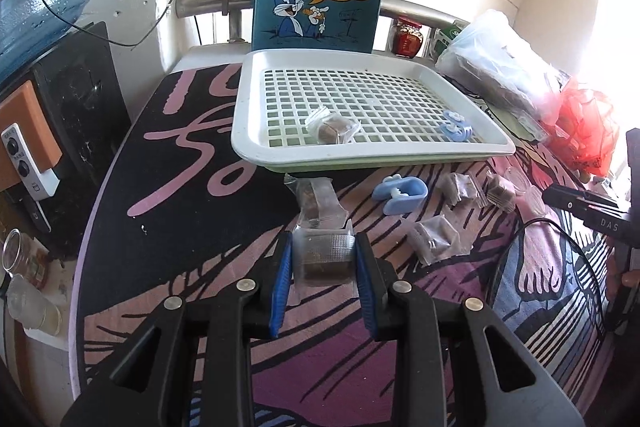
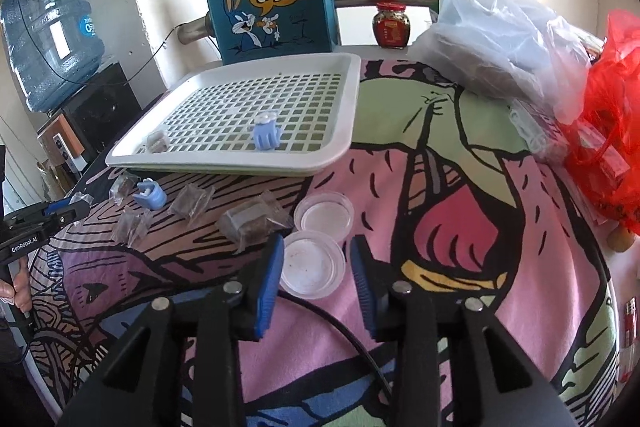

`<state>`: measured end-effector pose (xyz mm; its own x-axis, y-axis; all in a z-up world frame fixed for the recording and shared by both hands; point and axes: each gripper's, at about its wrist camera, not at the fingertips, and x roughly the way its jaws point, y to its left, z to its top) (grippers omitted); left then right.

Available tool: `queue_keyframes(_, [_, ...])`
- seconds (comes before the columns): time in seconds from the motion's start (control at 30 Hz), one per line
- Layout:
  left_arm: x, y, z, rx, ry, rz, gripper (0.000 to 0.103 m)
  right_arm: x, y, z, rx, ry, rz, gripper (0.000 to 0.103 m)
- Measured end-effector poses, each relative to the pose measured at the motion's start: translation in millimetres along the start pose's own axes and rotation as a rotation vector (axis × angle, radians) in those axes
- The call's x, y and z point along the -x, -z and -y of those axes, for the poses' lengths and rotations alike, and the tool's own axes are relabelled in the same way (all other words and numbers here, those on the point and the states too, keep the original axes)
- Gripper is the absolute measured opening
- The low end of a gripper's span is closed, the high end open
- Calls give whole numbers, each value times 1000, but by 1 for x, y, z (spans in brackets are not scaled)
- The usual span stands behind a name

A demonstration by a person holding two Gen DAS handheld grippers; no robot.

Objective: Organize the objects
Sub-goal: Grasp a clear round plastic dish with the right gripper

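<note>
Angling downward over the tablecloth (image 1: pixel 192 211), left gripper (image 1: pixel 323 263) clamped on a wrapped snack packet (image 1: pixel 322 254), right gripper (image 2: pixel 316 269) parted around a clear dish (image 2: pixel 314 264).

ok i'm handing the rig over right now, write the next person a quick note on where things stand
Left gripper: shut on a wrapped snack, near the table edge.
Right gripper: open over the nearer clear dish, holding nothing.
Done: one wrapped snack and one blue clip lie in the white tray.
Left: second blue clip, the other snack packets and both dishes, all on the cloth.
</note>
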<state>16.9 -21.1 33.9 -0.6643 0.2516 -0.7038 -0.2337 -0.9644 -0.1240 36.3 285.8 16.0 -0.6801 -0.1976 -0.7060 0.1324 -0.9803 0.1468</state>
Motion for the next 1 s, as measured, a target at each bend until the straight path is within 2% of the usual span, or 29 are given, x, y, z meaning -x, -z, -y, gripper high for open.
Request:
queue_keyframes(0.17, [-1, 2, 4, -6, 6, 4, 29, -10, 7, -7, 8, -10, -60, 38])
queue_keyframes(0.3, [-2, 3, 5, -4, 4, 0, 29, -21, 7, -19, 63, 33, -97, 42])
queue_keyframes(0.47, [-1, 4, 4, -6, 4, 8, 29, -26, 7, -25, 98, 85, -101, 42])
queue_keyframes(0.5, [0, 3, 4, -6, 6, 11, 29, -25, 7, -24, 93, 79, -96, 40])
queue_keyframes(0.77, [6, -2, 12, -7, 40, 29, 29, -12, 7, -25, 78, 26, -40, 39])
queue_keyframes(1.0, [8, -18, 34, -39, 82, 98, 29, 16, -6, -51, 106, -41, 117, 39])
